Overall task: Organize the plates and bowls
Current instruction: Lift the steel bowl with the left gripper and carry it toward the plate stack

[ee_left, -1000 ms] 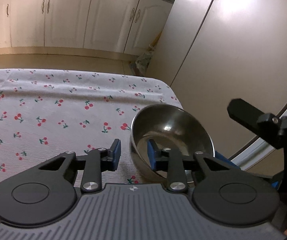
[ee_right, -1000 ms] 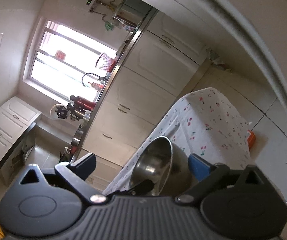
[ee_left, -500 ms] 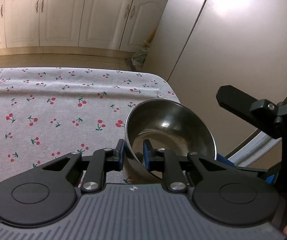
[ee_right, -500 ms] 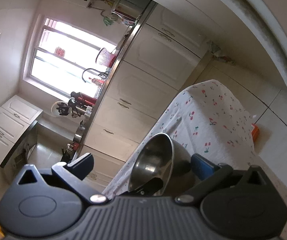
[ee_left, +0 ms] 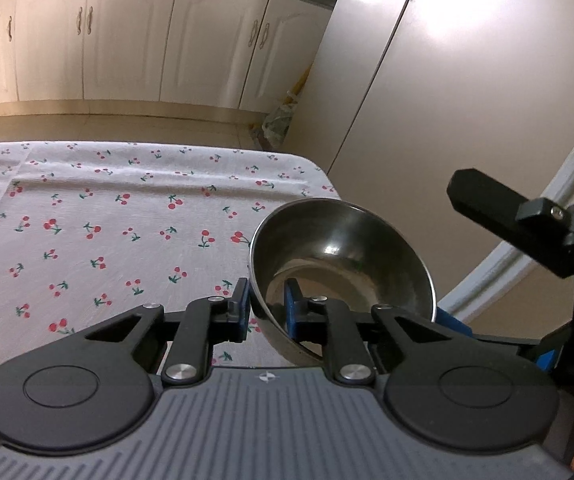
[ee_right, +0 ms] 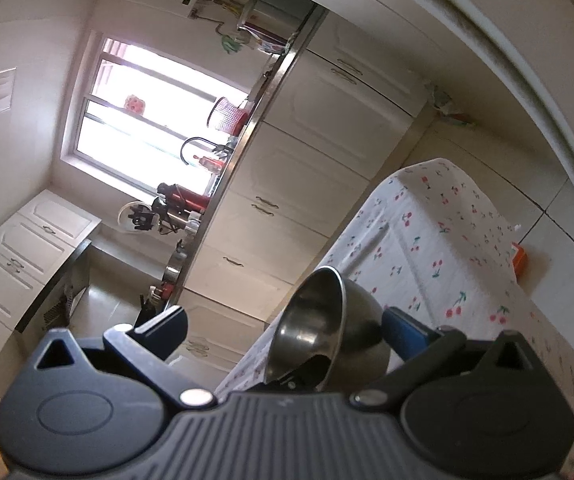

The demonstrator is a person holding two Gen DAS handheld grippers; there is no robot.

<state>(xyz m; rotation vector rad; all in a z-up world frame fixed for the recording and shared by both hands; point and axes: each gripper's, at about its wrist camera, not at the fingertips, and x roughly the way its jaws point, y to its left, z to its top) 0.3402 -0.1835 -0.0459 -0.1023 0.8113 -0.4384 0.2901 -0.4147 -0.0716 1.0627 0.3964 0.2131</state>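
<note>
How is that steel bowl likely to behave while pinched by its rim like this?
The steel bowl looks thin-walled, so probably light and rigid. Its polished, reflective wall suggests the left gripper pads could slip. Held by one side of the rim and tilted, it may pivot. The right gripper is open around it.

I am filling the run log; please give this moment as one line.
left gripper: shut on steel bowl rim | right gripper: open, straddling bowl | bowl: tilted, over cherry tablecloth
</note>
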